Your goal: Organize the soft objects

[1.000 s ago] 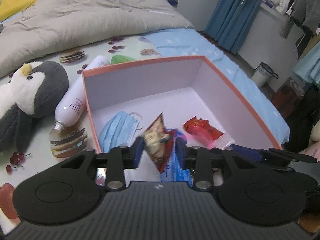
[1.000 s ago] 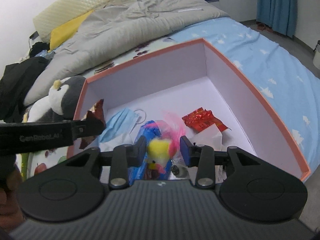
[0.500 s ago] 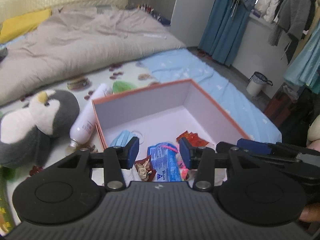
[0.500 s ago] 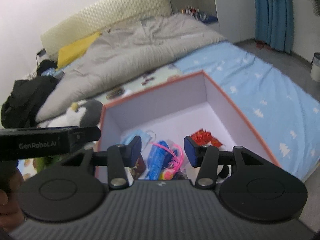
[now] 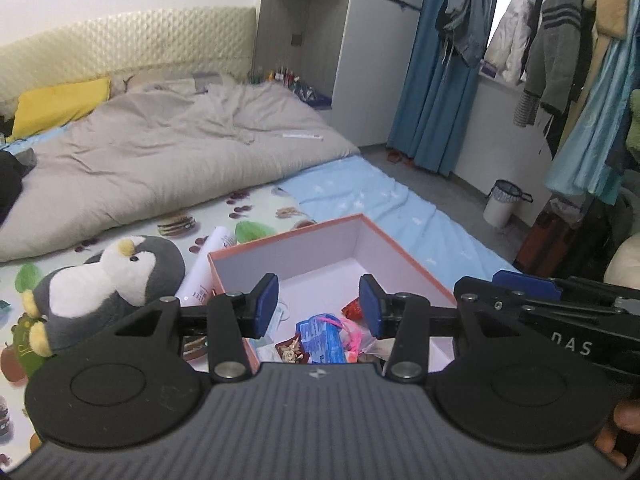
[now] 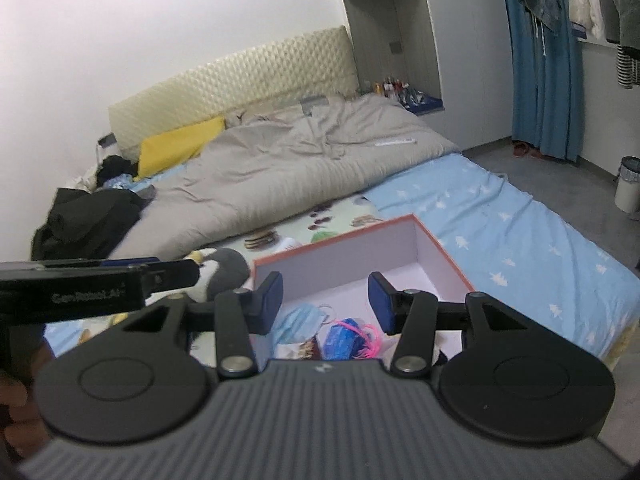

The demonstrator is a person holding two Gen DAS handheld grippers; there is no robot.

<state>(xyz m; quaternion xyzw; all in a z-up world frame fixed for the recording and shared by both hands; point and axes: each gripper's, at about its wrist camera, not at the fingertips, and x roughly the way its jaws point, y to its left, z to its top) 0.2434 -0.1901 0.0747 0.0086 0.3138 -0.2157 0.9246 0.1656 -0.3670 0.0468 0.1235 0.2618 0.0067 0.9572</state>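
An orange-rimmed box point(image 5: 394, 246) with pale walls sits on the bed; it also shows in the right wrist view point(image 6: 444, 248). Inside lie a blue face mask point(image 6: 302, 316), a blue packet point(image 5: 322, 336), a brown snack packet point(image 5: 292, 354), a pink fluffy toy point(image 6: 362, 332) and a red wrapper point(image 5: 352, 308). My left gripper point(image 5: 318, 306) is open and empty, raised above the box's near edge. My right gripper point(image 6: 326, 304) is open and empty, also raised above the box. A plush penguin point(image 5: 108, 280) lies left of the box.
A white bottle point(image 5: 204, 274) lies between the penguin and the box. A grey duvet point(image 5: 168, 152) covers the far bed, with a yellow pillow point(image 5: 56, 104) and black clothes point(image 6: 88, 220). A small bin point(image 5: 502, 208) and hanging clothes point(image 5: 560, 40) stand at right.
Both grippers opened and let go: the snack packet from the left, the pink and yellow toy from the right, both now in the box. Both grippers then lifted up and back.
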